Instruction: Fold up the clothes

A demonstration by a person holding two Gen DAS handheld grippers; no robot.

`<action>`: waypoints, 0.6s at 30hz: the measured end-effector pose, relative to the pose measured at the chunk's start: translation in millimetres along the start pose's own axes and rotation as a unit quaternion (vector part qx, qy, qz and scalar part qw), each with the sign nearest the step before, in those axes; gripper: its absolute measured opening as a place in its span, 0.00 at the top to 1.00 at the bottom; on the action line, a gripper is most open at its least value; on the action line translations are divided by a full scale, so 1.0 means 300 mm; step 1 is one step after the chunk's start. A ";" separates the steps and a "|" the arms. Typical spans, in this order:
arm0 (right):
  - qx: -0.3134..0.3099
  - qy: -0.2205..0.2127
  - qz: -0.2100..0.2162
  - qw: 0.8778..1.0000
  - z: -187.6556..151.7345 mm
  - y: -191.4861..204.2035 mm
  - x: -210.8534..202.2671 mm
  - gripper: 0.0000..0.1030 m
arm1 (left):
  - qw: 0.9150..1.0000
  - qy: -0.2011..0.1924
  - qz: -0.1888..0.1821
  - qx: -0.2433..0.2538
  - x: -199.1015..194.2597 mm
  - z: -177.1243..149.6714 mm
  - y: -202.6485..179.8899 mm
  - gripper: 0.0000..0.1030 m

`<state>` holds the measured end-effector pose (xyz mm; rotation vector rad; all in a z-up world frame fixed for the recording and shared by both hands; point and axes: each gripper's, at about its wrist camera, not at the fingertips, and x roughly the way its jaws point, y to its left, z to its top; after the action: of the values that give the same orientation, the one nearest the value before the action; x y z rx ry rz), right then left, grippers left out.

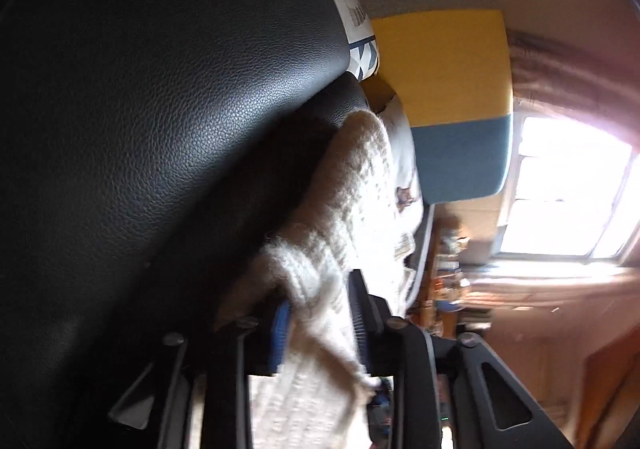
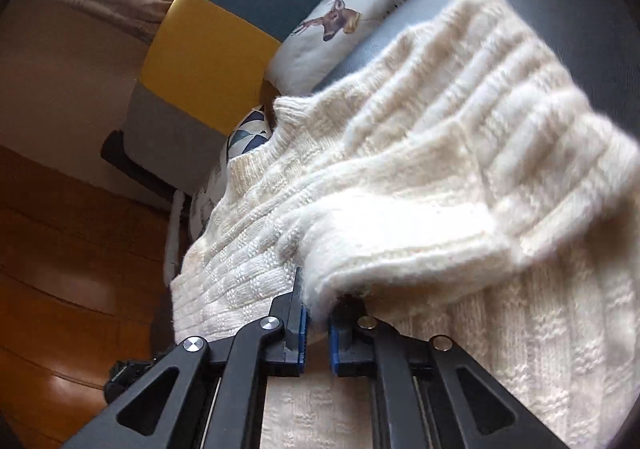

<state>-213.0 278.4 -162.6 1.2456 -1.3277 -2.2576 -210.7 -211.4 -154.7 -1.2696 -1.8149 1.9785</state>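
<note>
Claw first: our left claw pinches a fold of the cream knit sweater, its blue pads pressed into the wool. Our right claw is nearly closed on the ribbed cuff edge of the sweater, which drapes over a black leather seat. Beyond its far edge we see a deer-print cushion and a yellow, teal and grey chair back. To the side, wooden floor lies open below the hem. A bright window lights the room.
</note>
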 end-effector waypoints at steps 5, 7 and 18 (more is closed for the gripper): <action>0.133 -0.026 0.093 0.986 0.011 -0.131 -0.019 0.80 | 0.999 -0.009 -0.027 -0.027 -0.007 0.022 0.011 0.54; 0.156 -0.038 0.099 0.982 0.019 -0.157 -0.014 0.80 | 1.000 -0.009 -0.009 -0.013 0.004 0.017 0.005 0.75; -0.135 -0.077 -0.067 0.985 0.054 0.081 -0.078 0.92 | 0.984 -0.065 0.111 0.120 0.008 -0.055 -0.047 0.92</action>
<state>-216.1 288.1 -126.5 1.1148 -0.9636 -2.5707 -206.9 -194.4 -141.7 -1.3424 -1.4799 2.3666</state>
